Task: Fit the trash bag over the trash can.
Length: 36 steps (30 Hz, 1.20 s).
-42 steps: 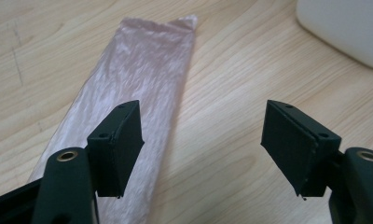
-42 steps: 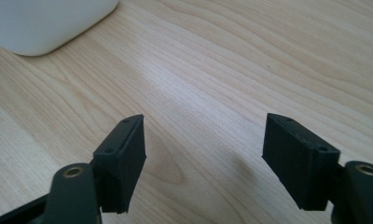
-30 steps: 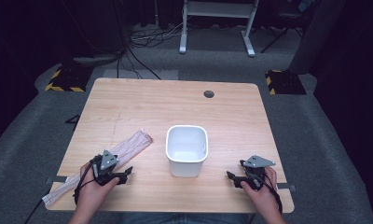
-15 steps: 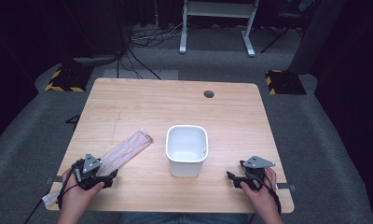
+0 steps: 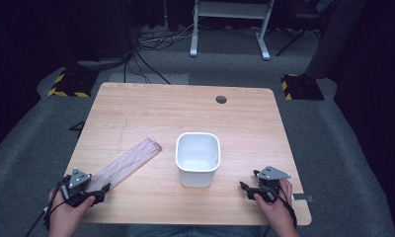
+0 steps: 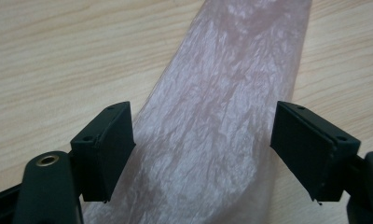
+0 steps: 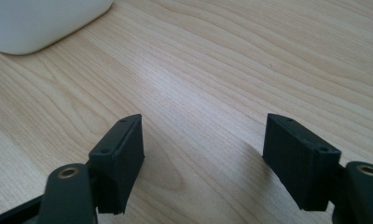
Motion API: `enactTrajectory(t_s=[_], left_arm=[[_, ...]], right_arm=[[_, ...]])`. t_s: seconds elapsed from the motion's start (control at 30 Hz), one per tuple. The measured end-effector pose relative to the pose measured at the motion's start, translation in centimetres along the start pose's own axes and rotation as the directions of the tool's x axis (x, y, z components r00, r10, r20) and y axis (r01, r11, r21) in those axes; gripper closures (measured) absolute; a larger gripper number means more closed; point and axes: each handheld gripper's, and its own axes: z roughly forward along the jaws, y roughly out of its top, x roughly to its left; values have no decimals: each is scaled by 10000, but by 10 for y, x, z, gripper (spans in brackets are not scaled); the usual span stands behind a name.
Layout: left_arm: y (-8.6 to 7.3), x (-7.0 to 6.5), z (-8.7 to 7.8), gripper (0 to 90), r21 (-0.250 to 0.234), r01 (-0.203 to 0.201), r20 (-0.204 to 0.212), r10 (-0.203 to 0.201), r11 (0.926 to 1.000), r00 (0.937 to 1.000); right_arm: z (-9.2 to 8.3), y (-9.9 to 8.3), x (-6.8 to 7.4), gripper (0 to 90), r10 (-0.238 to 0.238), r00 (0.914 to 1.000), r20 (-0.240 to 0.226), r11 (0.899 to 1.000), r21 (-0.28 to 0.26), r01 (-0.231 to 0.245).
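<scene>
With the left claw (image 6: 201, 154) spread wide astride the crinkled, translucent pink plastic strip (image 6: 222, 116) near the table's (image 5: 136, 108) front-left corner, lower it squarely before closing; the right claw (image 7: 203, 158) rests released.

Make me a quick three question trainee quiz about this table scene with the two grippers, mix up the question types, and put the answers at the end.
1. True or false: the left gripper has its fingers spread open on either side of the pinkish plastic sheet.
2. Multiple choice: what lies between the open fingers of the right gripper? A) the white bin B) bare wooden table C) the plastic sheet
3. Fill in: in the high view, the white bin stands to the ___ of the plastic sheet.

Key
1. True.
2. B; bare table lies there, with the bin at the upper left corner of the right gripper view.
3. Right.
</scene>
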Motion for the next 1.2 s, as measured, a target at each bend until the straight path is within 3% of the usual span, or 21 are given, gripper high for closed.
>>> enactTrajectory(t_s=[0.23, 0.33, 0.5, 0.57, 0.8, 1.2], left_arm=[[-2, 1, 4, 323, -218, 24, 106, -21, 9998, 9999], [0, 0, 5, 535, -403, -213, 346, 227, 9990, 9991], [6, 2, 10, 789, -520, -500, 610, 531, 9974, 9967], [8, 3, 13, 849, -546, -520, 836, 565, 9972, 9949], [21, 3, 6, 871, -636, -297, 1631, 397, 9975, 9858], [54, -8, -30, 878, -1476, -659, 2309, 992, 9868, 9679]], right_arm=[[0, 0, 0, 290, -53, 10000, 13, 10000, -14, 53], [0, 0, 1, 291, -95, 9999, 67, 9999, -31, 96], [0, 0, 1, 291, -132, 9999, 80, 9999, -36, 132], [0, 0, 1, 291, -75, 10000, 33, 10000, -19, 75], [0, 0, 0, 291, -1, 10000, 6, 10000, -1, 1], [1, 0, -2, 291, 208, 9997, -139, 9998, 57, -208]])
